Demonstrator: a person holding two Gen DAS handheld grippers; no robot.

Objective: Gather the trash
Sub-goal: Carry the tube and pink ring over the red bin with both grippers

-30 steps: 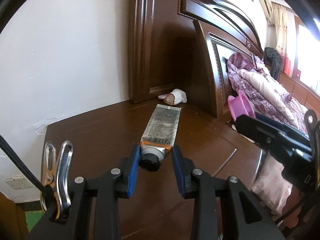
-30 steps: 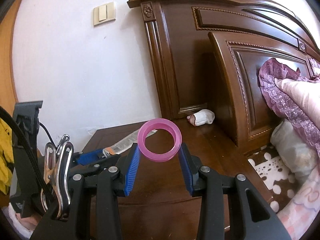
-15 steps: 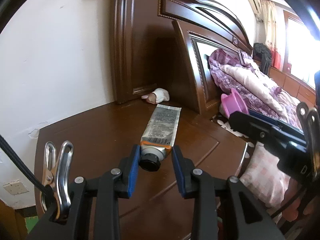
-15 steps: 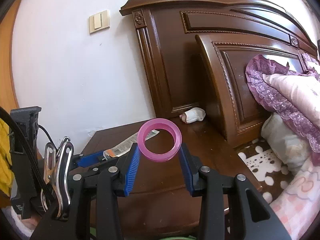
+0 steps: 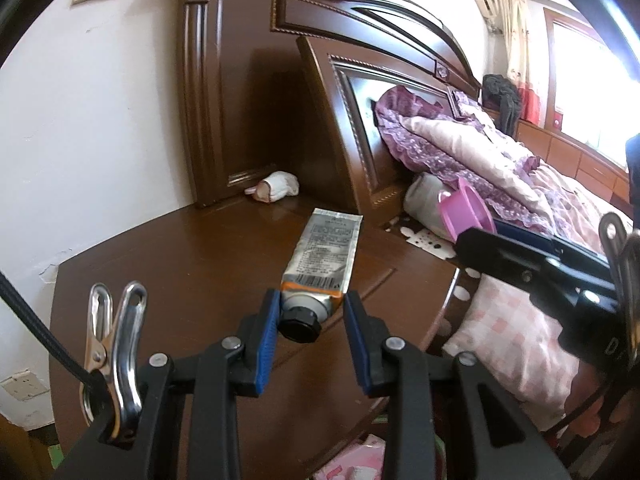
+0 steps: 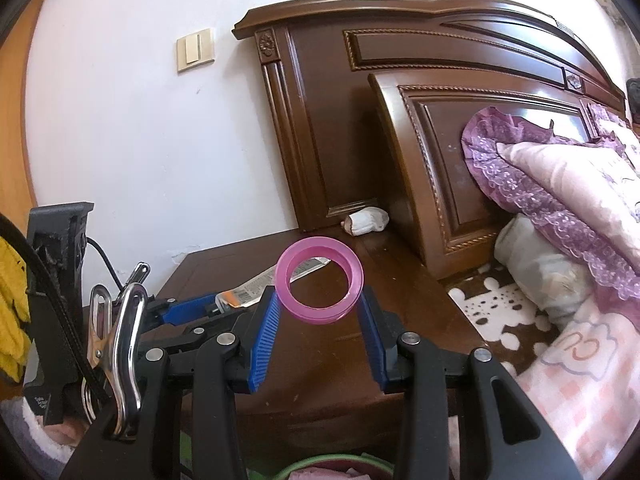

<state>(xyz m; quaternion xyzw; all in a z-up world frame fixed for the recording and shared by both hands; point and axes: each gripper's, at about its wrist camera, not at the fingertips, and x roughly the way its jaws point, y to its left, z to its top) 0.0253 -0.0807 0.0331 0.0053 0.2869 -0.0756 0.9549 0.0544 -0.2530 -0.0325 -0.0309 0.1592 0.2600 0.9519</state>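
Left wrist: tube (image 5: 324, 256) pinched at cap end in left gripper (image 5: 310, 312), long axis pointing straight ahead.
Right wrist: ring (image 6: 320, 280) clamped in right gripper (image 6: 320, 312), above bin rim (image 6: 320, 462).

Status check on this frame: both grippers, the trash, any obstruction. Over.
Left gripper shut on tube. Right gripper shut on pink ring. White wad on nightstand. Nothing blocking.

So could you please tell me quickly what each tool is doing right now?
Left tool: closed on the tube, gripped near its cap.
Right tool: closed on the pink ring.
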